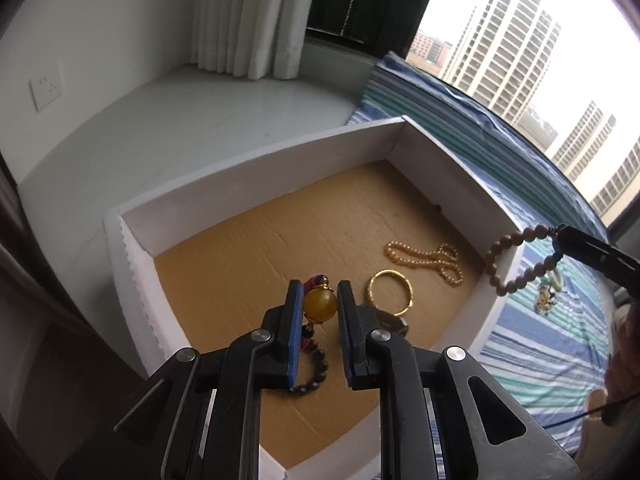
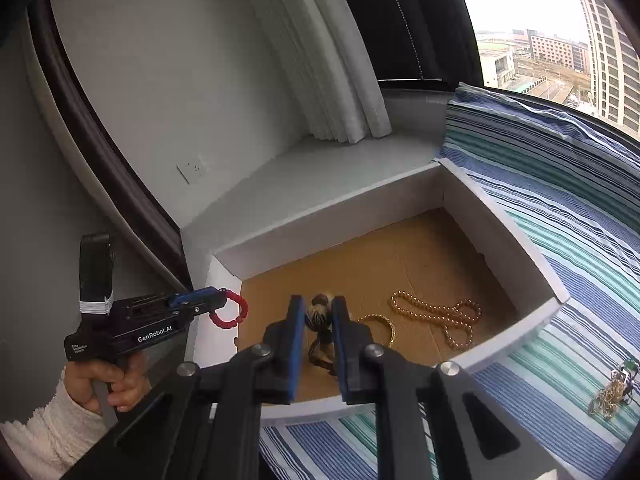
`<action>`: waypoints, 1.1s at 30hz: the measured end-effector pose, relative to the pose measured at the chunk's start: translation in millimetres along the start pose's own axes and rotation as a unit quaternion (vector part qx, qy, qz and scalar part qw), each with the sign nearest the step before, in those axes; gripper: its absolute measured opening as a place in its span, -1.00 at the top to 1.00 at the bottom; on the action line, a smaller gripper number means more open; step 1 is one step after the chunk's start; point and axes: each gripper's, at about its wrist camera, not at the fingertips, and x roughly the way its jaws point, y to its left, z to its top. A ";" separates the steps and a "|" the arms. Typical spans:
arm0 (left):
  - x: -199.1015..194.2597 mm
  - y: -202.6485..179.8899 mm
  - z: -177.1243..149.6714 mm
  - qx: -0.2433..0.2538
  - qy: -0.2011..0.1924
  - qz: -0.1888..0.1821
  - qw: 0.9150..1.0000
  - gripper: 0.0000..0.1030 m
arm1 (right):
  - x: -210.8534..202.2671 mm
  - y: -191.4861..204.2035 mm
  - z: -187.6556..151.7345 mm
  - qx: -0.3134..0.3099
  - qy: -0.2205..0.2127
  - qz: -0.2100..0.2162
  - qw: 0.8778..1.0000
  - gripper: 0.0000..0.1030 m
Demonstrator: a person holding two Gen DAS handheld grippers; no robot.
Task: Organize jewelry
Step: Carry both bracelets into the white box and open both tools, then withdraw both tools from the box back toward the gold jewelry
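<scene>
A white box (image 1: 256,178) with a brown cardboard floor holds a gold bead necklace (image 1: 426,258), also in the right wrist view (image 2: 436,314), and a gold bangle (image 1: 390,292). My left gripper (image 1: 319,300) is shut on the amber bead of a dark bead bracelet (image 1: 319,305) that hangs over the box floor; in the right wrist view a red bead loop (image 2: 230,314) shows at its tips. My right gripper (image 2: 319,316) is shut on a tan wooden bead bracelet (image 2: 319,314), whose loop (image 1: 516,258) hangs at the box's right wall.
The box (image 2: 332,216) sits partly on a blue and green striped cloth (image 2: 560,208) on a white window ledge (image 1: 180,120). A small heap of gold jewelry (image 2: 610,394) lies on the cloth to the right. White curtains (image 1: 248,20) hang behind.
</scene>
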 end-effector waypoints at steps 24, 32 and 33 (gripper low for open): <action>-29.8 -31.3 -22.4 0.026 -0.106 0.064 0.992 -0.90 | 10.7 23.1 -7.0 -0.030 -0.048 -0.114 0.992 -0.27; -38.7 -132.3 -90.8 0.108 -0.101 -0.023 0.989 -0.95 | -72.1 -3.9 -98.3 -0.016 -0.062 -0.231 0.971 -0.28; -35.7 -144.4 -101.3 0.115 -0.094 -0.033 0.988 -0.96 | -80.6 -10.6 -113.1 -0.006 -0.062 -0.244 0.968 -0.28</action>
